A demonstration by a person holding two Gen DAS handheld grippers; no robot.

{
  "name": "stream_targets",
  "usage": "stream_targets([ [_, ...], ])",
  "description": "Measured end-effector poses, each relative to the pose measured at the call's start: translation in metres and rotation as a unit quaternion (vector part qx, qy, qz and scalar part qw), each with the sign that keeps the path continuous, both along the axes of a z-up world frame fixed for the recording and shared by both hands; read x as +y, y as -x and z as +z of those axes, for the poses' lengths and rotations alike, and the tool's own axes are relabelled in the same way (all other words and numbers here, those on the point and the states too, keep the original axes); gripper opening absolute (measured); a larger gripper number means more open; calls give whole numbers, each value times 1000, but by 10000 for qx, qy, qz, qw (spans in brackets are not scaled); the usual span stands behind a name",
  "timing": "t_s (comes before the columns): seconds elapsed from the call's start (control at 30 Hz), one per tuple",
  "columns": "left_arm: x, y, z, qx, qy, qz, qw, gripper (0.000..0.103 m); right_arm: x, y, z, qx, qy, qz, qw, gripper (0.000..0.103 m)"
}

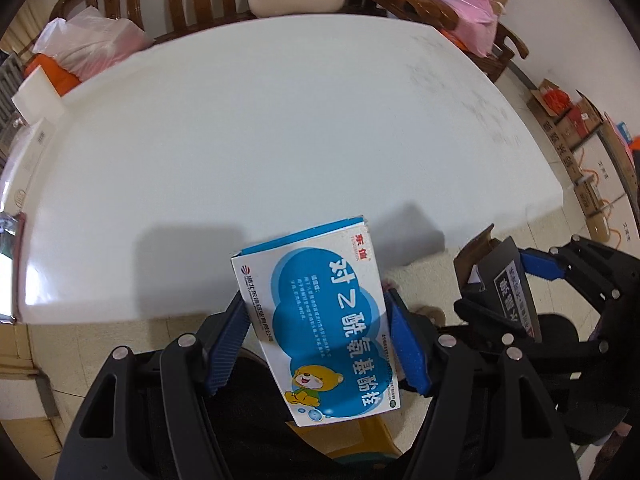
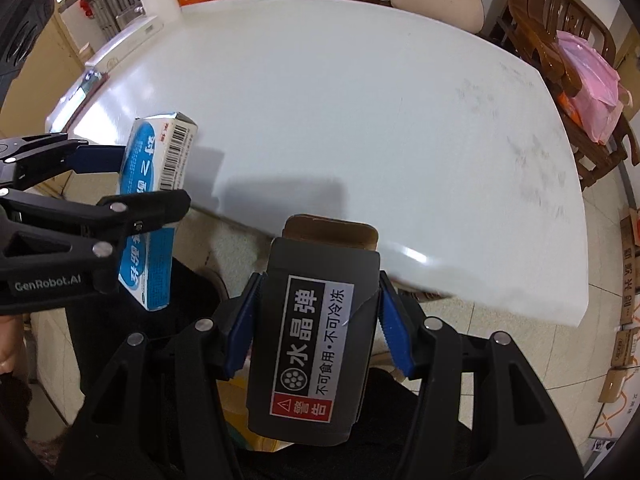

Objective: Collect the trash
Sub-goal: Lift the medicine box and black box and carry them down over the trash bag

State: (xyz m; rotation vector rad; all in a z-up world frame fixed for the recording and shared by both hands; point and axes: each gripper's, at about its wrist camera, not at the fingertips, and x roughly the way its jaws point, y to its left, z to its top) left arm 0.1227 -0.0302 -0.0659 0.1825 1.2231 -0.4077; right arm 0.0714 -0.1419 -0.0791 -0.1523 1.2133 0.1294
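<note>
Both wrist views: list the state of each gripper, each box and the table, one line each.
left gripper: shut on the blue and white box.
blue and white box: held off the table, top flap closed.
right gripper: shut on the black box.
black box: held up, brown top flap open.
white table: bare top.

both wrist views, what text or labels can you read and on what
"对乙酰氨基酚栓": blue and white box in the left tool
"水晶弹", "不可食用·不可冷冻", "警告" with a warning triangle: dark box in the right tool
"GenRobot.AI": left tool's body, right wrist view
Barcode on the blue box's side, its small print, floor cartons: too small or blurred
</note>
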Motion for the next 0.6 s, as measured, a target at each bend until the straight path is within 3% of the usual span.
stream_targets([
  [0.37,5,55,-56,190,47,-192,9996,65,4,32,-54,247,-108,-130,9996,55],
  [0.6,6,62,-95,491,124,-229,9985,65,5,38,-88,239,38,-223,9995,55],
])
